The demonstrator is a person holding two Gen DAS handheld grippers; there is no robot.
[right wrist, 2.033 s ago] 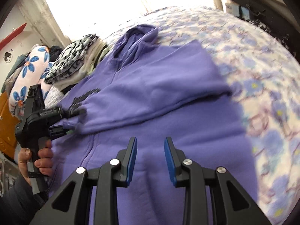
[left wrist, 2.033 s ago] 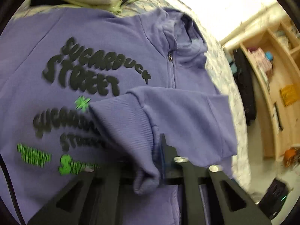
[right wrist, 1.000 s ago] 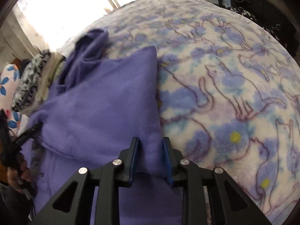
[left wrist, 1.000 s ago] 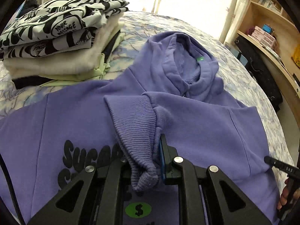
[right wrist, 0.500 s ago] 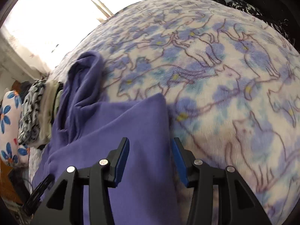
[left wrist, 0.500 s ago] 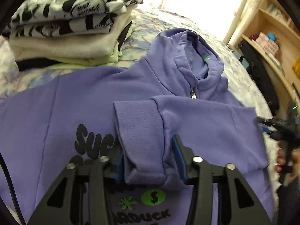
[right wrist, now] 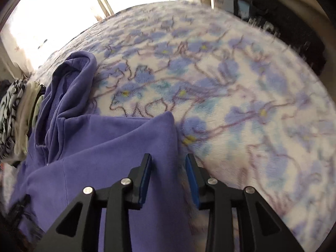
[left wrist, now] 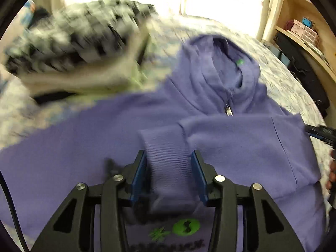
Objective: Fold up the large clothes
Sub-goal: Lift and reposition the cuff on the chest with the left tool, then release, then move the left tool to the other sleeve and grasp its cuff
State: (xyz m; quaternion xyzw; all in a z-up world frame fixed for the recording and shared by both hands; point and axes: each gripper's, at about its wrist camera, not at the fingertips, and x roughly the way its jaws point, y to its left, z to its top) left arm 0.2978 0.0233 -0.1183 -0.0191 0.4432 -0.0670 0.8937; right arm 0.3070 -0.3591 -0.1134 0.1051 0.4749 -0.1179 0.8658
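Note:
A purple zip hoodie (left wrist: 84, 142) lies flat on the flowered bed, hood (left wrist: 222, 71) away from me. Its right sleeve is folded across the chest, with the ribbed cuff (left wrist: 168, 159) lying between the jaws of my left gripper (left wrist: 169, 163), which is open. In the right wrist view my right gripper (right wrist: 169, 166) is open over the folded shoulder edge of the hoodie (right wrist: 130, 147), beside the blanket. The other gripper (left wrist: 321, 134) shows at the right edge of the left wrist view.
A stack of folded clothes (left wrist: 79, 48), black-and-white on top, lies on the bed left of the hood; it also shows in the right wrist view (right wrist: 12, 115). The flowered blanket (right wrist: 241, 96) spreads to the right. Wooden shelves (left wrist: 304, 25) stand beyond the bed.
My left gripper has opened and let go of the cuff, which now lies flat on the chest. My right gripper has opened off the sleeve fold and drawn back a little.

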